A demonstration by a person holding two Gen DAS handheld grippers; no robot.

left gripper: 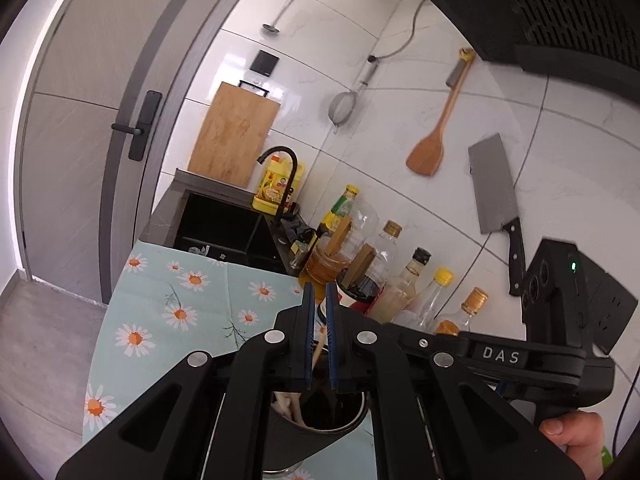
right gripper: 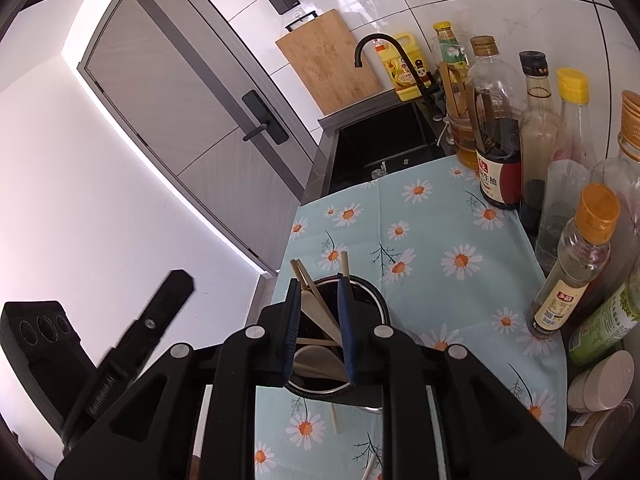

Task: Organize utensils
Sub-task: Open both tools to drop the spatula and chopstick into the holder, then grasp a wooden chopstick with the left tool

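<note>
Black left gripper (left gripper: 320,332) above a dark metal cup (left gripper: 320,420) on the daisy-print cloth (left gripper: 180,300) over the table; blue pads a narrow gap apart, a pale wooden stick (left gripper: 318,350) showing between them, grip on it unclear. Cup's base hidden by the gripper body. Cleaver (left gripper: 496,200) and wooden spatula (left gripper: 434,140) hanging on the tiled wall.

From the right wrist: right gripper (right gripper: 320,320) partly open over the same cup (right gripper: 360,292), holding nothing. Chopsticks (right gripper: 308,280) and a wooden spoon (right gripper: 320,312) standing inside, lower ends hidden. Bottles (right gripper: 500,120) along the wall, rightmost ones cut off.
</note>
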